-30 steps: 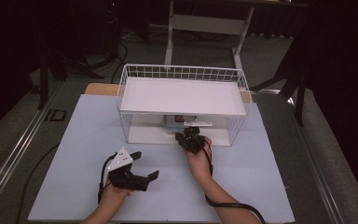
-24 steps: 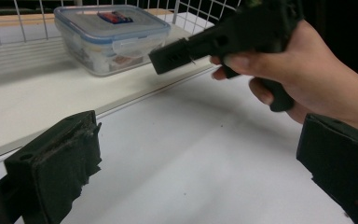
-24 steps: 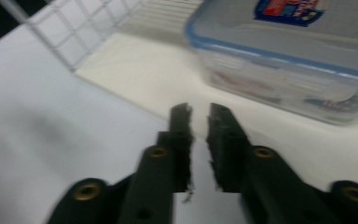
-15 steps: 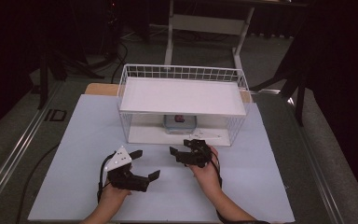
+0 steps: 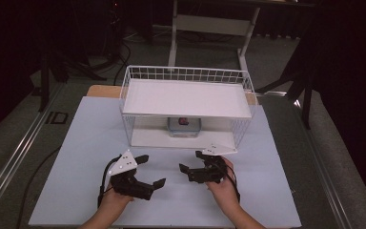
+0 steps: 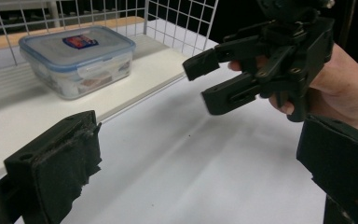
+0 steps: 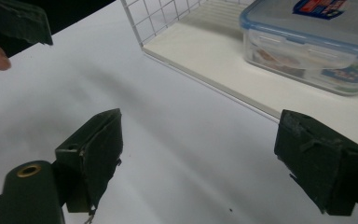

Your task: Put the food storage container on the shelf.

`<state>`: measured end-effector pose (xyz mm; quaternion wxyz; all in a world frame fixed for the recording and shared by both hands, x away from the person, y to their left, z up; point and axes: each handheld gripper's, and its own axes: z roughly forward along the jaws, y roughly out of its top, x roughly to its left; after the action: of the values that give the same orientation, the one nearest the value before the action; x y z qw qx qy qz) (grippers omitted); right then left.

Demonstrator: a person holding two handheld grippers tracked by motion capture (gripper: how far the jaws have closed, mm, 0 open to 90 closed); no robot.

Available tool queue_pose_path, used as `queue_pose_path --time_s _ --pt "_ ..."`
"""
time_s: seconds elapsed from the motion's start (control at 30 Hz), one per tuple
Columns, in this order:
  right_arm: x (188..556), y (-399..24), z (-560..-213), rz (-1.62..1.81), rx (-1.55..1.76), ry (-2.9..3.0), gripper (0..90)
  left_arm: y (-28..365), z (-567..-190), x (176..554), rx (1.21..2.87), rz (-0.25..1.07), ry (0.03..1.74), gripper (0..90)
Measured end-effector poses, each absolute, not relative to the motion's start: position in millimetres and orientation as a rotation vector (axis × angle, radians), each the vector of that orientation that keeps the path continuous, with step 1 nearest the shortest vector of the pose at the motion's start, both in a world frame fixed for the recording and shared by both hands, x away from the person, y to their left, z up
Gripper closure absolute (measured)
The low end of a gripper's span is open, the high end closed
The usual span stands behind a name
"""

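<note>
A clear plastic container (image 5: 184, 126) with a blue-rimmed lid stands on the lower shelf of a white wire rack (image 5: 186, 98). It also shows in the left gripper view (image 6: 77, 60) and the right gripper view (image 7: 312, 42). My right gripper (image 5: 189, 161) hovers over the table in front of the rack, apart from the container. Its jaws have just been opening and hold nothing (image 7: 205, 154). My left gripper (image 5: 153, 169) is open and empty at the front left (image 6: 200, 163), facing the right gripper (image 6: 204, 84).
The rack has a flat white top shelf (image 5: 219, 102) with a wire rim, and it stands at the back of the pale blue table top (image 5: 86, 143). Dark floor, cables and a desk frame (image 5: 209, 24) lie beyond the table.
My right gripper has drawn back from the rack's lower shelf toward the front of the table, and its jaws have opened. The container stays on the shelf. The left gripper has kept still.
</note>
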<state>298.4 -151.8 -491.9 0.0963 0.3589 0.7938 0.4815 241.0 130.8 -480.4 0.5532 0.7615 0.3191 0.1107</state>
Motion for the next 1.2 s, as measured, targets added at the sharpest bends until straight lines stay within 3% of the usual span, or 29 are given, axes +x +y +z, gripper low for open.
queue_pose_path --time_s 1.2 --pt "266.1 -234.6 -499.1 1.396 1.03 2.293 15.3 165.5 -505.7 230.8 1.814 0.257 0.754 0.4"
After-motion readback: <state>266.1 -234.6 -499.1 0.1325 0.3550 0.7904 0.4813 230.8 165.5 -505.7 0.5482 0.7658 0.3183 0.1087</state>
